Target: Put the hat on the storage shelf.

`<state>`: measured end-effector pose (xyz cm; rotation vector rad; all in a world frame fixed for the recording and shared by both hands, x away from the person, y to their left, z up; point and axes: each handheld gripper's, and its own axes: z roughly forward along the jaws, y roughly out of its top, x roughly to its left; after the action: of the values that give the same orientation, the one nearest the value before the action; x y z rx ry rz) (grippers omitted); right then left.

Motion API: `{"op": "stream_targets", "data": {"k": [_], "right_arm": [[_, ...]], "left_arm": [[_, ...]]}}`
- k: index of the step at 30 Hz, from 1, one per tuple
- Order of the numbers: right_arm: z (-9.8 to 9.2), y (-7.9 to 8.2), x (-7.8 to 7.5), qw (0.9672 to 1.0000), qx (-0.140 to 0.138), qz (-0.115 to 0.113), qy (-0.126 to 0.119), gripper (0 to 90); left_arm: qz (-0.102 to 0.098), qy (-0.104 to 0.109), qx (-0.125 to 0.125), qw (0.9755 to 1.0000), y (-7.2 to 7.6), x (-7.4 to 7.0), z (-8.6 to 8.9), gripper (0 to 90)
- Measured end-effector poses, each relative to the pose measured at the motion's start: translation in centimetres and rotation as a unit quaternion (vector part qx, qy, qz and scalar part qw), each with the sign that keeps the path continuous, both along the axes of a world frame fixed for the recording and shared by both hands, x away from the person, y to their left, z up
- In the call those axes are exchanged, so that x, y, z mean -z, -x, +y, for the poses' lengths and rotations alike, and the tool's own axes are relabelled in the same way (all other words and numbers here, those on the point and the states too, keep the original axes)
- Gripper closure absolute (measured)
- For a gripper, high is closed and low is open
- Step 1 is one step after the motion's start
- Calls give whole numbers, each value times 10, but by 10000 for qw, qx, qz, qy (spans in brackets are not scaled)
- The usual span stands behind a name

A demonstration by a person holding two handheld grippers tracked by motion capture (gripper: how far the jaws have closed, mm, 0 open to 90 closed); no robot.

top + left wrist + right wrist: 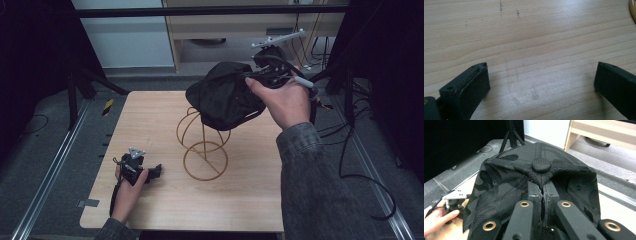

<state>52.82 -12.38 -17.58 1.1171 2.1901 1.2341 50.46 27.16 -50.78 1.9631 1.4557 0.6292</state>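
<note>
Right tongs (pixel 541 195) pinch black cap (pixel 225 95) (apparently above wire stand (pixel 202 150)).

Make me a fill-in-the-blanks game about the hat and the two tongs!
1. The right tongs are shut on a black ____.
2. The left tongs are ____, over bare wood.
3. The cap hangs above a gold wire ____.
4. The stand sits on a ____ table.

Missing words: cap; open; stand; wooden

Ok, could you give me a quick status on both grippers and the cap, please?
Right gripper shut on black cap, held over wire stand. Left gripper open, low over table, holding nothing. Nothing in the way.
</note>
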Motion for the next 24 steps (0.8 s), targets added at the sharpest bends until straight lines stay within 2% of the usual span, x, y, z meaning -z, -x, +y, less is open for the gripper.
{"op": "stream_targets", "data": {"k": [13, 24], "right_arm": [[26, -2, 7, 9996, -253, 76, 48, 872], [40, -3, 26, 9988, -436, 216, 55, 872]], "left_arm": [[-9, 11, -6, 10000, 0, 0, 0, 0], [-9, 14, 32, 10000, 0, 0, 0, 0]]}}
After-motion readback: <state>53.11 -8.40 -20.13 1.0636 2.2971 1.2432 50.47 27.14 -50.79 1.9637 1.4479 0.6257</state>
